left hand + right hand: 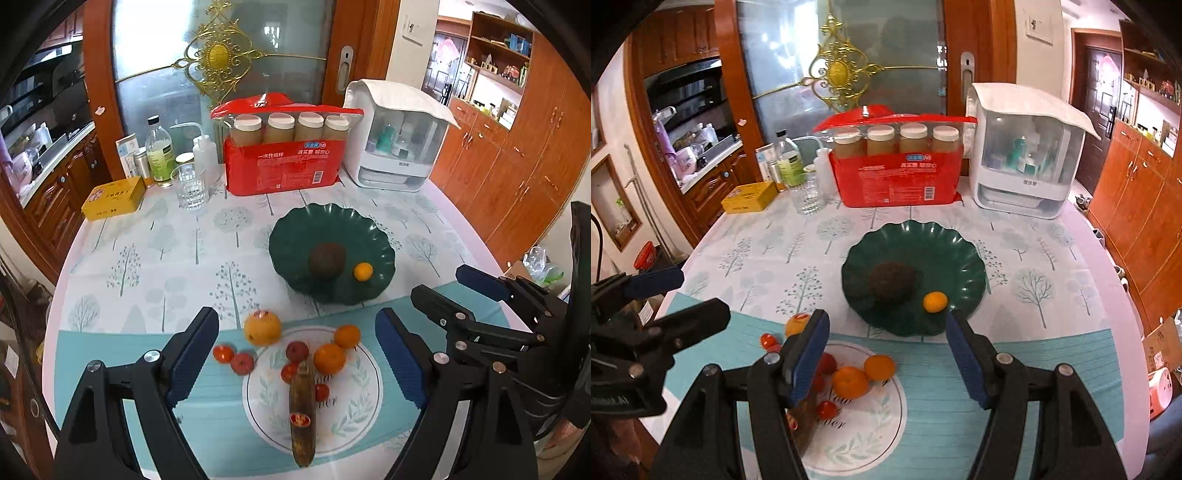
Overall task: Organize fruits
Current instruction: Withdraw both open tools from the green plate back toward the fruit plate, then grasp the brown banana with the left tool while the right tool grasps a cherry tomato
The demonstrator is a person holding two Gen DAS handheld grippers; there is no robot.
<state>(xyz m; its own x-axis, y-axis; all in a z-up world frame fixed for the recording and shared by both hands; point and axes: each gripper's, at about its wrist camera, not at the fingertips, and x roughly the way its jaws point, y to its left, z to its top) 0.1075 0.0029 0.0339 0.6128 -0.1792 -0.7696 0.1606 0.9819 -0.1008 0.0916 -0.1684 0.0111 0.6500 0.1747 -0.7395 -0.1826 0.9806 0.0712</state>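
A dark green scalloped plate (295, 229) (923, 236) holds a dark brown rough fruit (327, 259) (892, 282) and a small orange (363, 272) (935, 301). Nearer me, loose on the tablecloth, lie a yellow fruit with a sticker (262, 328) (796, 323), two mandarins (330, 357) (850, 382), several small red fruits (242, 363) and a long brownish fruit (302, 413). My left gripper (298, 317) (698, 291) hovers open above the loose fruits. My right gripper (886, 319) (443, 282) is open just short of the plate. Neither holds anything.
At the back of the table stand a red pack of paper cups (284, 166), a white lidded storage box (395, 147), a drinking glass (190, 188), bottles (159, 151) and a yellow box (114, 197). Wooden cabinets (517, 166) stand beyond the table's right edge.
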